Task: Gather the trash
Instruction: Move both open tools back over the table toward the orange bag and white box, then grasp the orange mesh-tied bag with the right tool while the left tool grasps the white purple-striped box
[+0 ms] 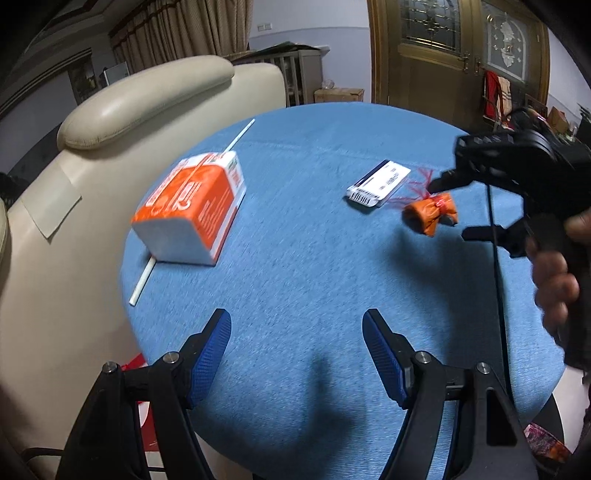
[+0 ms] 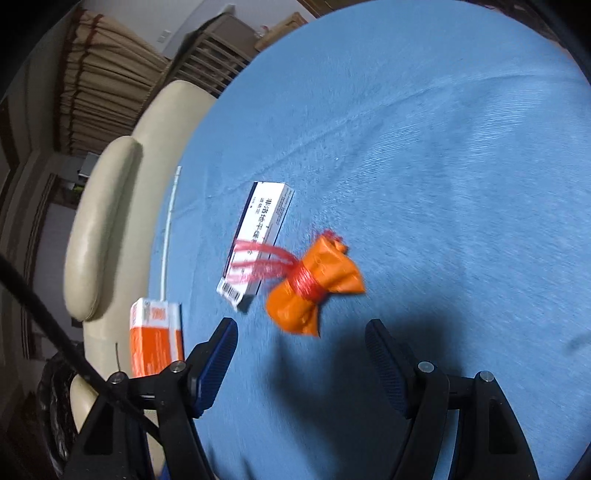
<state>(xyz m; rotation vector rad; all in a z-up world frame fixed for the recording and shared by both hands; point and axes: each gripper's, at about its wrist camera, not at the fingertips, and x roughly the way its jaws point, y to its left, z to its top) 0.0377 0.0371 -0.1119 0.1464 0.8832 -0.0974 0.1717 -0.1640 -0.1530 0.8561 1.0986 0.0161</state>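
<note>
Motion blur softens both views, and the print on the orange-and-white rectangular carton (image 1: 192,206) cannot be read; it lies on its side near the edge of the round blue cloth-covered surface (image 1: 314,258), resting on a thin white straw (image 1: 144,280) whose middle it hides. The small crumpled orange plastic wrapper bound with red string (image 2: 314,288) is the clearest landmark: just beside it, toward the carton, lies a flat white-and-navy cardboard medicine box (image 2: 258,240) with a barcode at one end and a line of Chinese characters along its face, partly crossed by the wrapper's loose red strands. In the left wrist view the right gripper (image 1: 448,206) comes in from the frame's edge, its upper finger close over the wrapper, though whether it touches is hard to judge; the hand (image 1: 554,280) holding it is cut off by the frame. From its own camera the right gripper (image 2: 301,332) stands spread wide with the wrapper just ahead of the gap, nothing held. The left gripper (image 1: 295,325) is likewise spread wide, empty, over bare cloth well short of the wrapper. Past the carton stands a cream leather armchair (image 1: 122,110); beyond it are beige curtains (image 1: 184,33) and a dark wooden door with patterned glass (image 1: 443,40).
</note>
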